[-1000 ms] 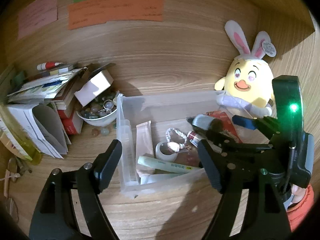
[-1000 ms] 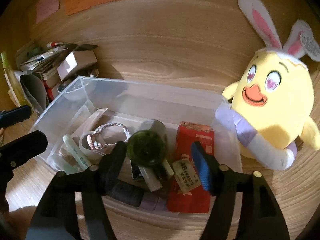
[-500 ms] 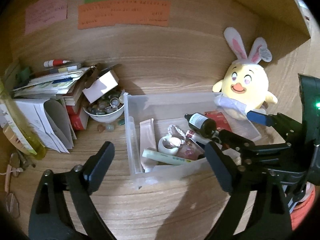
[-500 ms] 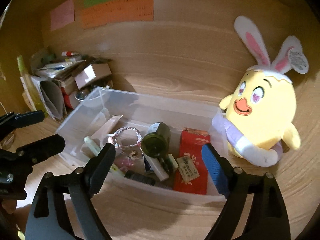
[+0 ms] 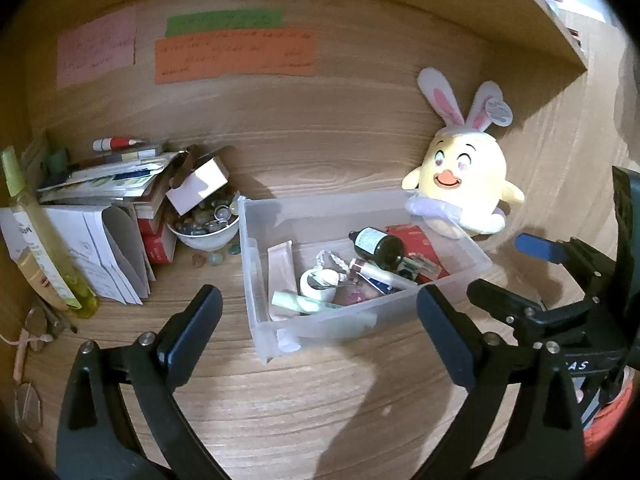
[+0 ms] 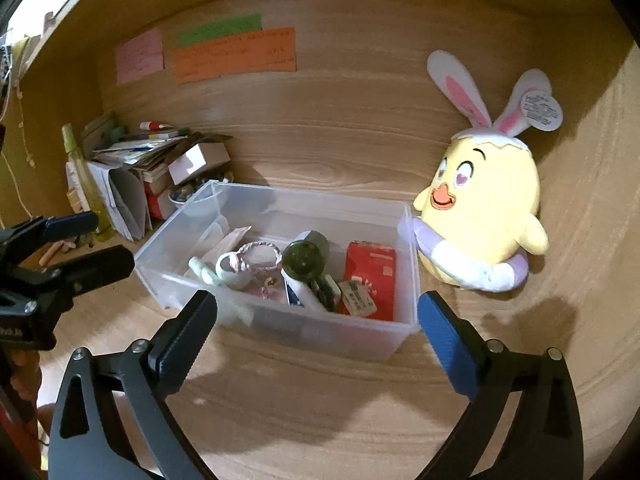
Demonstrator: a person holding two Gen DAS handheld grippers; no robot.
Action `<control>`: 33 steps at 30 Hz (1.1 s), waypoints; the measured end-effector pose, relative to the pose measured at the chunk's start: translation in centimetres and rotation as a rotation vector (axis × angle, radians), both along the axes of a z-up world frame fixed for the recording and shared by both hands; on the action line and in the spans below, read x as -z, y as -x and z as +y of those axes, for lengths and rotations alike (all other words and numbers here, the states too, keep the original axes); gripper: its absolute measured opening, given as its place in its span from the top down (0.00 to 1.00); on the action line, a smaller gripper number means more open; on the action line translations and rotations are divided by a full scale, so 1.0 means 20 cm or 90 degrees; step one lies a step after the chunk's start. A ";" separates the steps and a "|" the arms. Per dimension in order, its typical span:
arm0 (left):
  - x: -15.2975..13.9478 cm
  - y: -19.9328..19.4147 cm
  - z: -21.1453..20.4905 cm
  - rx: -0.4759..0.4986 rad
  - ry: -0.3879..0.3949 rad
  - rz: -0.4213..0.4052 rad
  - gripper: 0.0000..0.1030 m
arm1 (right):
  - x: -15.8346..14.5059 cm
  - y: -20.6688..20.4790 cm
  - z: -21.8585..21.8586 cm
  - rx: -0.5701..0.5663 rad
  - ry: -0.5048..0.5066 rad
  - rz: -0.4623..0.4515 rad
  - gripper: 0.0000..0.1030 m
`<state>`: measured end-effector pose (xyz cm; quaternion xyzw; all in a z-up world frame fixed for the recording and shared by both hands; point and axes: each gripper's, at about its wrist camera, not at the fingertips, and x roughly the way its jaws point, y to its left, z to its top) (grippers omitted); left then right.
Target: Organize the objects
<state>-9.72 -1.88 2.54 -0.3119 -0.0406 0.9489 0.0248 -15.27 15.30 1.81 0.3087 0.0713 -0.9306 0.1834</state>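
A clear plastic bin [image 5: 304, 208] [image 6: 384, 336] stands on the wooden shelf. It holds a dark green bottle [image 5: 378, 242] [image 6: 304, 256] lying on its side, a red packet [image 6: 370, 274], a pale green tube [image 5: 300, 302], a white tape roll [image 6: 234, 270], a braided bracelet and small items. My left gripper [image 5: 320, 320] is open and empty in front of the bin. My right gripper [image 6: 316, 320] is open and empty, just in front of the bin's near wall.
A yellow chick plush with bunny ears [image 5: 464, 184] [image 6: 480, 208] sits right of the bin. A stack of papers and books [image 5: 104, 200], a small white box [image 5: 198, 186], a bowl of stones [image 5: 204, 228] and a yellow bottle [image 5: 44, 248] crowd the left. Notes hang on the back wall.
Both grippers pulled back from the bin and up. The dark green bottle, close between the right gripper's fingers a second ago, now lies in the bin.
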 end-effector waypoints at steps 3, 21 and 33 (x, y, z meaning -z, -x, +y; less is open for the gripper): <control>0.01 -0.02 0.02 0.005 0.000 -0.003 0.04 | 0.00 -0.05 0.01 0.000 -0.001 0.008 0.02; 0.11 -0.04 0.04 0.002 -0.019 -0.029 0.04 | 0.04 -0.16 0.02 0.007 -0.011 0.011 0.02; 0.11 -0.04 0.04 0.005 -0.015 -0.033 0.04 | 0.05 -0.16 0.02 0.008 -0.007 0.009 0.02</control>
